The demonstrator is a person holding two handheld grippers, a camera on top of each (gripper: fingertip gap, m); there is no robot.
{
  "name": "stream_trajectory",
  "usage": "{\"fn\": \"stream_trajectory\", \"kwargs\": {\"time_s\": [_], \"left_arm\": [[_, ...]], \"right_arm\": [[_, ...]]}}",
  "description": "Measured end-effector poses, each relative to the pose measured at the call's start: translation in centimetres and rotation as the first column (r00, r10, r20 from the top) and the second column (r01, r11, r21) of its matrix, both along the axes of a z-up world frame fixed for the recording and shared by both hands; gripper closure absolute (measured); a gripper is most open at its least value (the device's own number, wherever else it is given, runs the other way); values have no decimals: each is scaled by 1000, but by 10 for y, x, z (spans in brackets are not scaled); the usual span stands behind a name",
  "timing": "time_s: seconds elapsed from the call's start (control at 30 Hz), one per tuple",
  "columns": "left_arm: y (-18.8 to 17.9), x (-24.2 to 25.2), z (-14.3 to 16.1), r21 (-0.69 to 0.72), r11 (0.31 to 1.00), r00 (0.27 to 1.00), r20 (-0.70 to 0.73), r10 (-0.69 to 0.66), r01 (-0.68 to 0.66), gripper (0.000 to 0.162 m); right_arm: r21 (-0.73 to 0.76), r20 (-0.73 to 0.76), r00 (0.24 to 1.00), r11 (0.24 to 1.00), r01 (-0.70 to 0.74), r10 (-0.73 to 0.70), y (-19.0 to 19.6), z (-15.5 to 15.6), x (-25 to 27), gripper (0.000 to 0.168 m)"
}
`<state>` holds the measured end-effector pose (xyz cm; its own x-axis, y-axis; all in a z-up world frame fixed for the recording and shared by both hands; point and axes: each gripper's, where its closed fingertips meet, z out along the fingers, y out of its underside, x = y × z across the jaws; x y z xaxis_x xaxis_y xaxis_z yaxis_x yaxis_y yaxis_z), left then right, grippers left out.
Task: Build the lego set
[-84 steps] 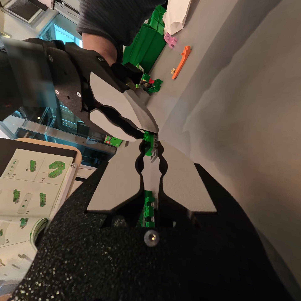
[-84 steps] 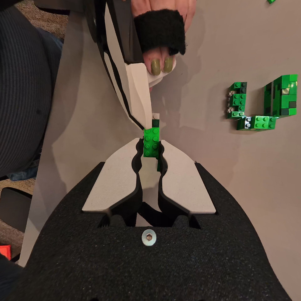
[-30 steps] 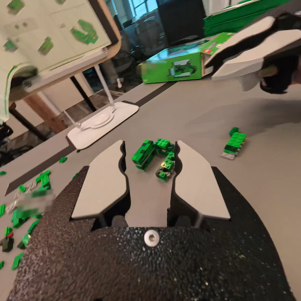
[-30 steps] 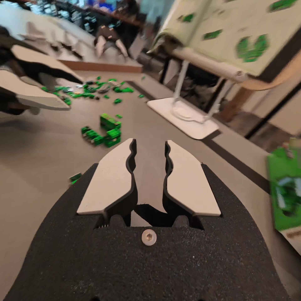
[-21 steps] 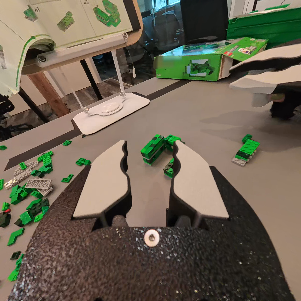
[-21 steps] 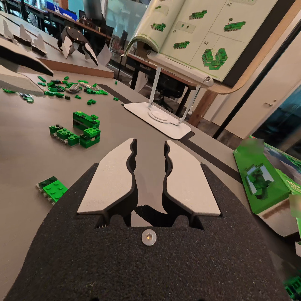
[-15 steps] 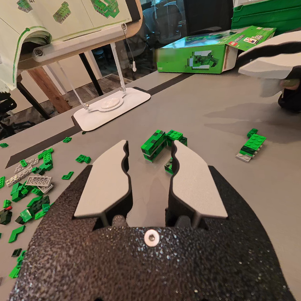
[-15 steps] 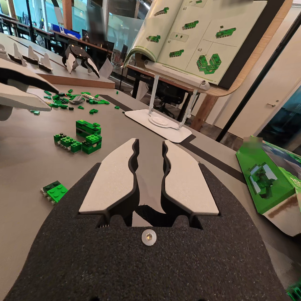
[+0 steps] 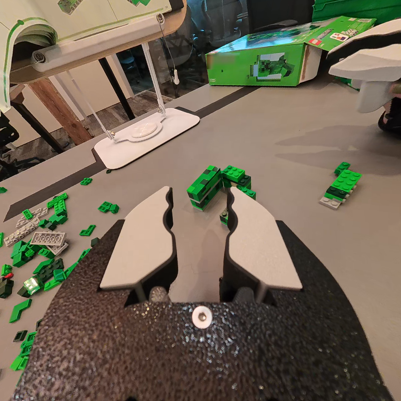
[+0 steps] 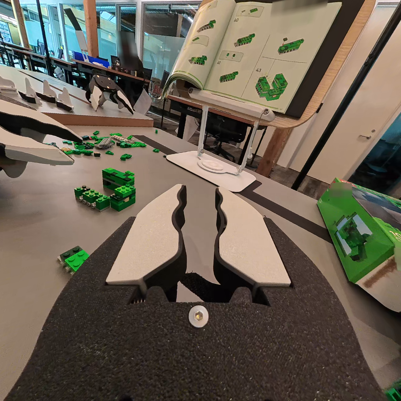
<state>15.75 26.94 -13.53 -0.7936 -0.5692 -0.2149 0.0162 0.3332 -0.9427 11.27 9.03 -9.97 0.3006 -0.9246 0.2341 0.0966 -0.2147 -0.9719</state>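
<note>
Both my tongs are open and hold nothing: the left gripper [image 9: 199, 196] points at the U-shaped green build [image 9: 219, 186] in the middle of the frame, and the right gripper [image 10: 200, 191] hangs over bare table [image 10: 32, 238]. I think my right-hand finger, just beside the build's low arm, could bump it and snap bricks off, and the small green piece [image 9: 338, 186] at the right edge could get knocked away. The green box [image 9: 260, 65] and the open booklet [image 10: 249, 50] have printing, which I won't read out.
</note>
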Motion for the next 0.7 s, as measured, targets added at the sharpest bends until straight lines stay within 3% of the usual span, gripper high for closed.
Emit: {"fn": "stream_trajectory", "kwargs": {"time_s": [0.17, 0.7], "left_arm": [[-2, -1, -2, 26, 1000, 1000, 16, 0, -1, 118], [-5, -4, -6, 70, 998, 999, 39, -11, 8, 118]], "right_arm": [[32, -1, 998, 998, -55, 55, 3, 1, -3, 142], [45, -5, 999, 998, -48, 48, 2, 1, -3, 141]]}}
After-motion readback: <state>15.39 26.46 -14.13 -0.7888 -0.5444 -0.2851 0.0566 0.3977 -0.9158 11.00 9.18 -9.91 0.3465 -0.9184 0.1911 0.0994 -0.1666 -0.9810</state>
